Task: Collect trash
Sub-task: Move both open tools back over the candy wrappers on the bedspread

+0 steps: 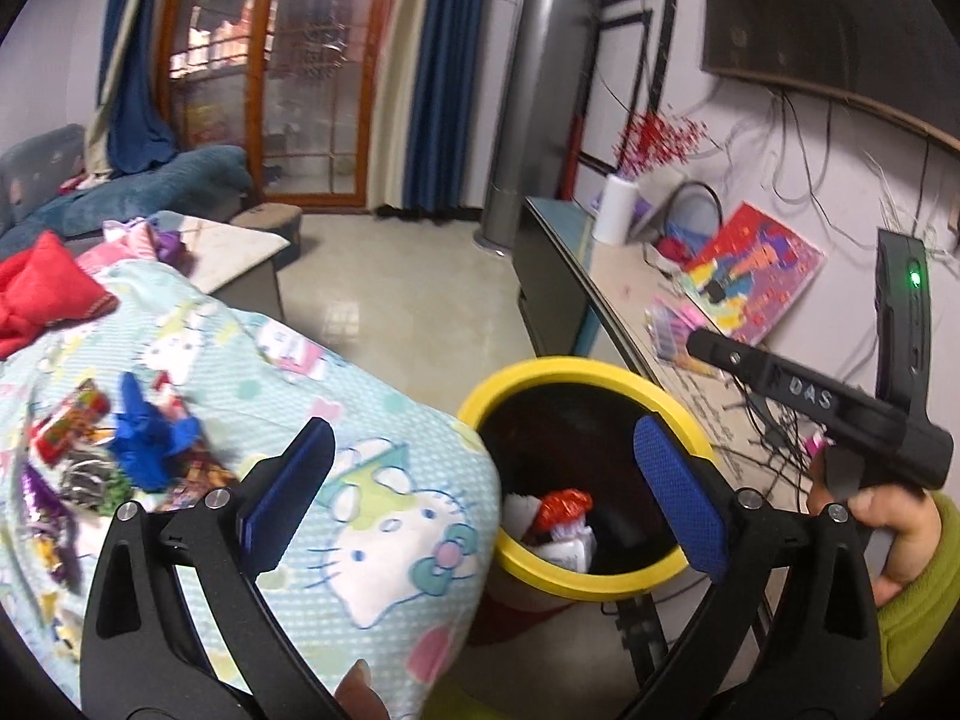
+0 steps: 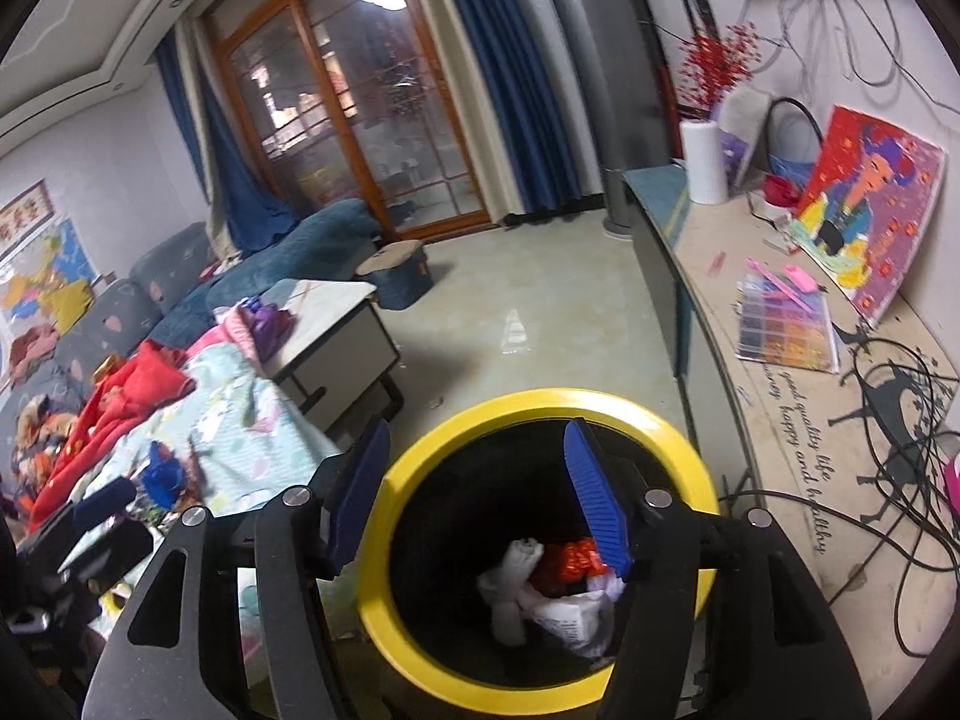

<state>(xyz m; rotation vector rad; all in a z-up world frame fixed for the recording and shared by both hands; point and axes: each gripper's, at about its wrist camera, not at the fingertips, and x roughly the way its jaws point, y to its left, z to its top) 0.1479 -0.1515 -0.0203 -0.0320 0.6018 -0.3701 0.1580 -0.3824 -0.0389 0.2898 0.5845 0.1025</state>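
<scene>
A: Where are the two grippers?

B: The left gripper [image 1: 483, 495] tilts downward beside the yellow-rimmed bin [image 1: 600, 369], jaws wide and empty. The right gripper [image 2: 480, 498] angles down over the bin's mouth, jaws partly spread, nothing between them.

A: And the trash?

B: A red wrapper [image 2: 573, 561] and white paper [image 2: 561, 615] lie inside the bin; more wrappers [image 1: 72, 426] remain on the patterned blanket [image 1: 372, 480].

"DAS" on right claw body [image 1: 810, 393]; "good quality life… happy and healthy" on deer-print mat [image 2: 798, 450].
</scene>
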